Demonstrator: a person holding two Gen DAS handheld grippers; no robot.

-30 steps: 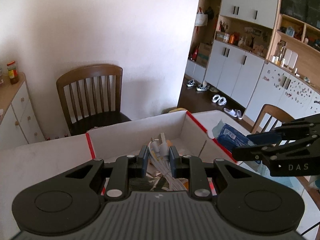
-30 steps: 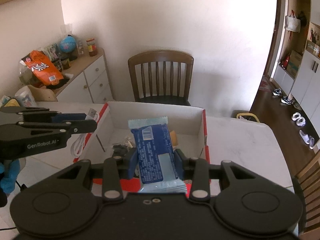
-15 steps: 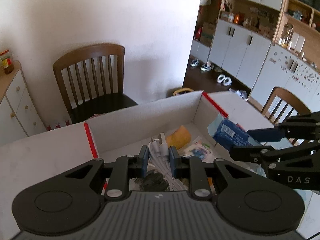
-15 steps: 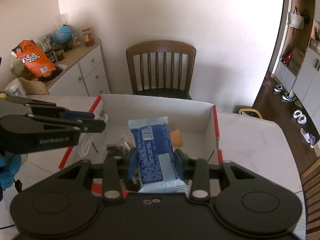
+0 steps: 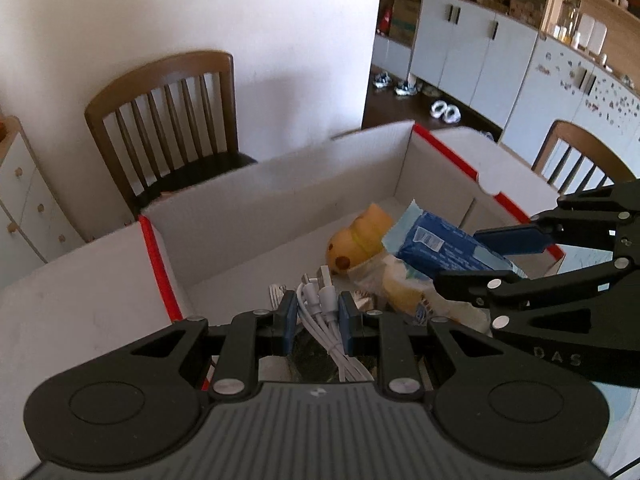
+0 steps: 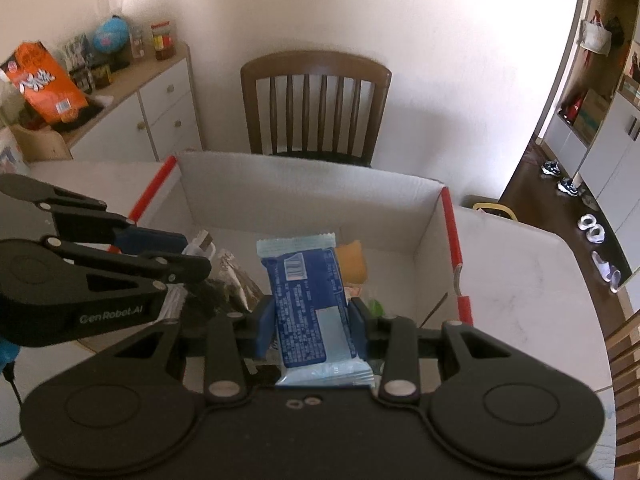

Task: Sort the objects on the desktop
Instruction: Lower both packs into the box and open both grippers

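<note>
Both of my grippers have dropped lower and tipped further down over the open cardboard box point(image 6: 304, 196) than a second ago, so the box floor and its contents now fill the space ahead of the fingers; I judge this as the lowering stage of placing two items into the box, with neither released yet. My left gripper point(image 5: 318, 312) has its fingers clenched on a bundle of white charging cable point(image 5: 320, 300), whose plugs stick up between the blue pads while the cord trails back beneath them. My right gripper point(image 6: 312, 316) has its fingers partly apart, grasping a blue snack packet point(image 6: 306, 296) upright by its two long sides. Just beyond the right fingers, in the box, lies an orange-yellow soft toy point(image 5: 356, 242). Dark wrappers and other packets lie under and between both pairs of fingers. The box sits on the white desk point(image 6: 516, 280), a wooden chair point(image 6: 316, 104) behind it.
</note>
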